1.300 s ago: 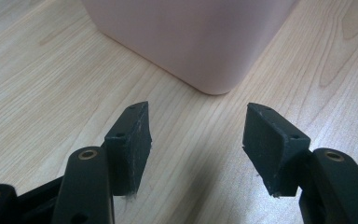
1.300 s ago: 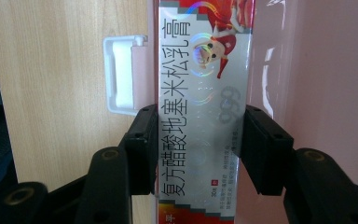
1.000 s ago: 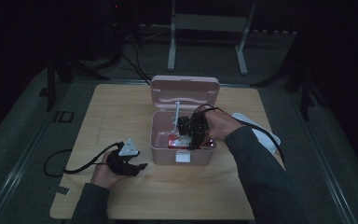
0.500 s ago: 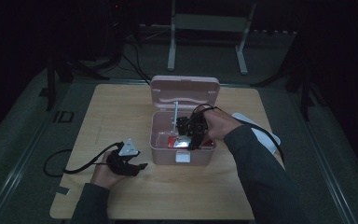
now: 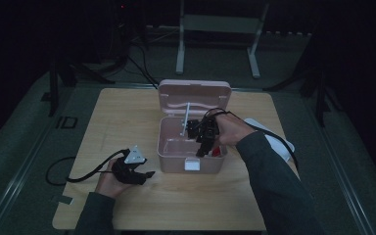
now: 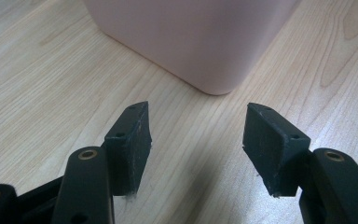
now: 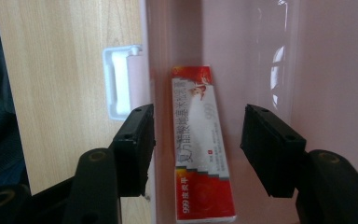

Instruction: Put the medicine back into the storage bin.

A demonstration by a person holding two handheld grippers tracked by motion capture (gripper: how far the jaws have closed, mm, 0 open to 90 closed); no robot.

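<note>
A light wooden table (image 5: 127, 117) carries an open pink box (image 5: 191, 159) and a white object (image 5: 276, 142).

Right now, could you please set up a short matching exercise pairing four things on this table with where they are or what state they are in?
Things:
1. red and white carton
2. pink box
3. left gripper
4. right gripper

Places or states:
A. lid swung open, standing on the wooden table
B. lying flat on the box floor
C. jaws open, reaching down into the box above the carton
D. jaws open, low over the tabletop beside the box

Pairs: 1-B, 2-A, 3-D, 4-C
</note>
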